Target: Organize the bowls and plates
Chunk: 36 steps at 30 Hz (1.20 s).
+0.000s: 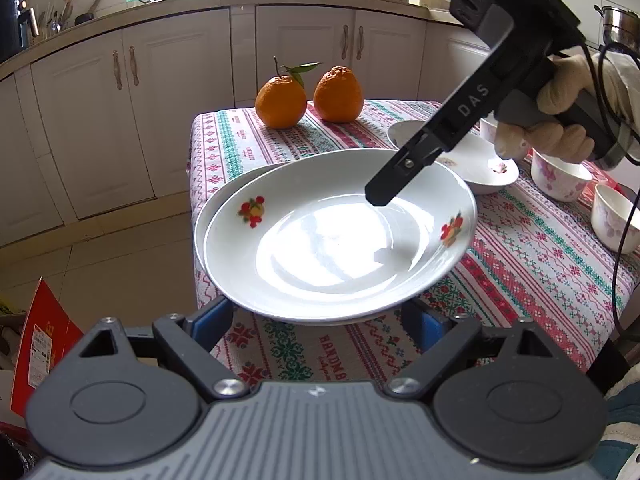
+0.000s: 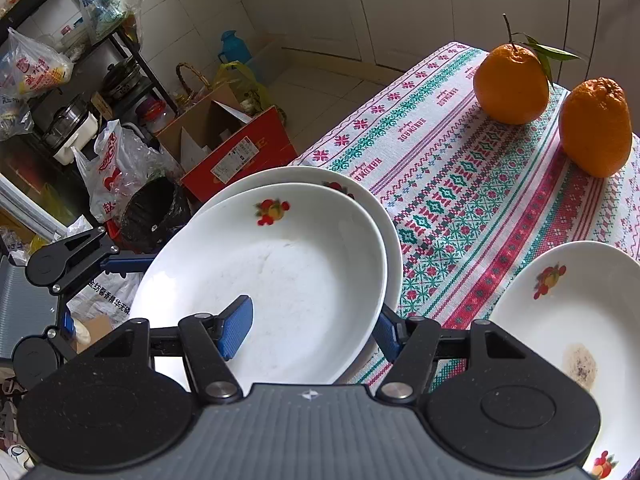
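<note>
Two white plates with fruit prints are stacked at the table's left corner; the top plate point(image 1: 332, 236) point(image 2: 280, 276) sits in the lower plate point(image 2: 380, 216). My right gripper point(image 2: 312, 328) straddles the top plate's rim, one blue finger point(image 2: 236, 328) inside, the other under the rim; whether it presses the rim I cannot tell. It reaches down over the plate in the left wrist view point(image 1: 380, 196). My left gripper point(image 1: 320, 320) is open, its fingers spread below the stack's near edge. A third plate point(image 2: 568, 320) lies to the right.
Two oranges point(image 1: 280, 100) point(image 1: 338, 94) stand at the table's far end. Floral bowls point(image 1: 560, 176) point(image 1: 614, 218) sit at the right. The patterned tablecloth point(image 1: 520, 248) covers the table. A red box point(image 2: 240, 152) and bags lie on the floor left.
</note>
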{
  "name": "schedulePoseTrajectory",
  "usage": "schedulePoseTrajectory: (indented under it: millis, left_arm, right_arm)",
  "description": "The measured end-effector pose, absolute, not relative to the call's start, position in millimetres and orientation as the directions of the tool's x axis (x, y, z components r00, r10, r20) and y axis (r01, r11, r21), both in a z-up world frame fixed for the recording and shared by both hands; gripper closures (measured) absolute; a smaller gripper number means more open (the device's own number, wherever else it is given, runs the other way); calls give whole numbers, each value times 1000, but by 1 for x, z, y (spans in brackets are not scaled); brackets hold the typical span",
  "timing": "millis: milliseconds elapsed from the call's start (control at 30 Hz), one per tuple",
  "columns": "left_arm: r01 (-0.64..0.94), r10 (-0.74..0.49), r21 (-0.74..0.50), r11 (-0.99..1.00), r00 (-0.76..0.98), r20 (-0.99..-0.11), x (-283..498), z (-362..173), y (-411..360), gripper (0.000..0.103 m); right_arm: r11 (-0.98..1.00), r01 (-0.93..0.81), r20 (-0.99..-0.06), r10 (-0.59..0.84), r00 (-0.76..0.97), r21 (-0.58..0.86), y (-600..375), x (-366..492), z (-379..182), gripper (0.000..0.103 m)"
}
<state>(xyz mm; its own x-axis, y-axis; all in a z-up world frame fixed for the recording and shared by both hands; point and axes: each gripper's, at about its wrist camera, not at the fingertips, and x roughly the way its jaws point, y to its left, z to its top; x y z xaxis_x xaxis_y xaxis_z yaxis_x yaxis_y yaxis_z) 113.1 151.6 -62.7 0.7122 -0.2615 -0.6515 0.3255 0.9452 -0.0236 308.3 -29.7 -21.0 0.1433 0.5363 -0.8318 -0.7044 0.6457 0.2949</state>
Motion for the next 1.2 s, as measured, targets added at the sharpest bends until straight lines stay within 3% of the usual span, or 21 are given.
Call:
schedulePoseTrajectory:
  millis: [867, 1100, 1200]
  left_arm:
    - [310, -227, 12, 951, 720, -656, 102, -63, 142, 12]
    - [313, -234, 18, 950, 746, -624, 88, -48, 131, 11]
    - [317, -241, 20, 948, 760, -604, 81, -42, 123, 7]
  right_arm:
    - [672, -706, -837, 503, 213, 225, -46, 287, -24, 31]
    - [677, -708, -804, 527, 277, 200, -61, 260, -8, 5]
    - [686, -711, -777, 529, 343, 154, -68, 241, 2, 0]
